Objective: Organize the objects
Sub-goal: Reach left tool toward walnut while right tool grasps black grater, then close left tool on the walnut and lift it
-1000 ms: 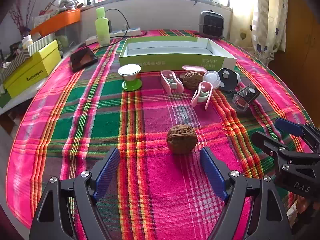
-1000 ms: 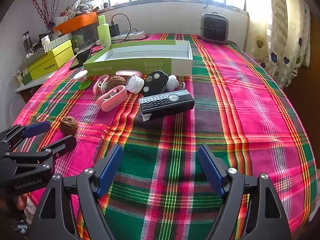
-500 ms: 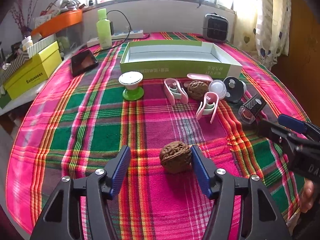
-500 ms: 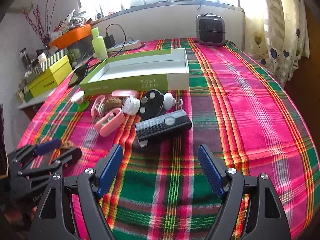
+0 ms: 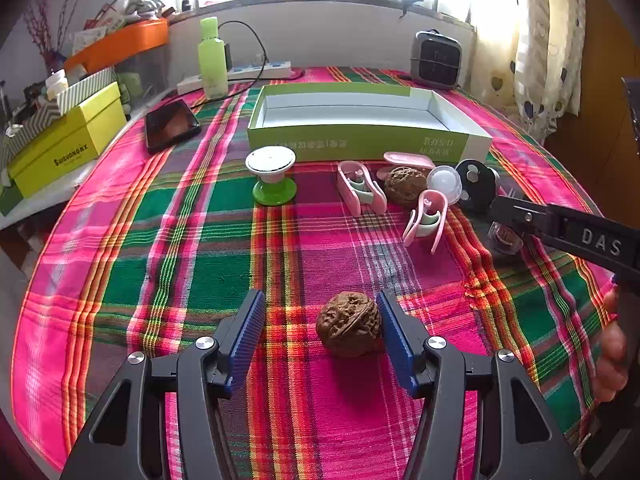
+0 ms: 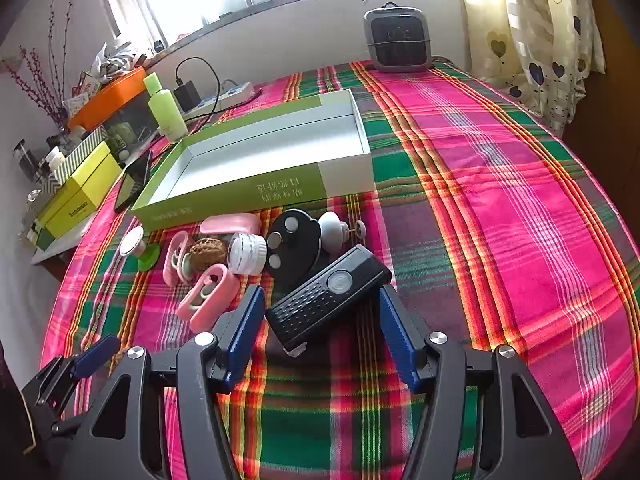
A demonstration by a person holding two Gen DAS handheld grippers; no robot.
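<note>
**Desk:** Plaid cloth (image 5: 192,248) in pink, green and orange covers the table under a bright window. What do the containers hold?

**Field:** We see only bare white floor inside the open green tray (image 6: 256,152) at the far middle. On the shelf at left, the yellow box (image 5: 68,140) is lidded.

**Desk:** And the pieces to be organised?

**Field:** We have a wrinkled brown walnut (image 5: 348,324) near us between the left gripper (image 5: 320,340) jaws, its right side against one pad, a gap on the left: not clenched. In the right wrist view, the right gripper (image 6: 322,332) is closing around a black ribbed device (image 6: 328,296); we cannot tell whether its pads touch. A second walnut (image 6: 208,254) lies among pink clips (image 6: 208,294) just before the tray.
</note>
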